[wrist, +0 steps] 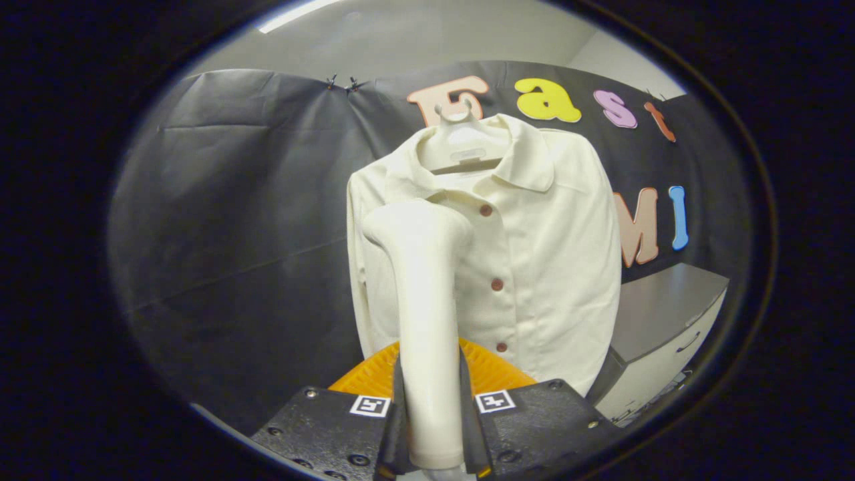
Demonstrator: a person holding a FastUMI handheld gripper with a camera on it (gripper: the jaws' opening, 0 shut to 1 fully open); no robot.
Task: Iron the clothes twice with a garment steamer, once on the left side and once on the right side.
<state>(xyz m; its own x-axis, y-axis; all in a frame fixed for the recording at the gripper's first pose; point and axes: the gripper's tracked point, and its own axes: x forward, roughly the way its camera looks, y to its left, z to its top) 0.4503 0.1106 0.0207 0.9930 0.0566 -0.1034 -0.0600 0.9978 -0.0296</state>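
The gripper is clamped on the handle of a cream garment steamer, both fingers pressing against its sides, so the handle sits squarely between them. From that hold the steamer rises straight ahead of the gripper, and its rounded head bends toward the clothes beyond.

Just past the steamer head hangs a cream button-up shirt, carried on a white hanger whose hook shows above the collar. The shirt's front faces the gripper, with a row of small brown buttons running down the placket. The steamer head sits in front of the shirt's left half as seen from the gripper, over the chest and sleeve area; whether it touches the cloth I cannot tell.

Directly beyond the fingers, below the shirt's hem, an orange ridged object shows on either side of the handle. To the right of the shirt, further off, stands a grey cabinet.
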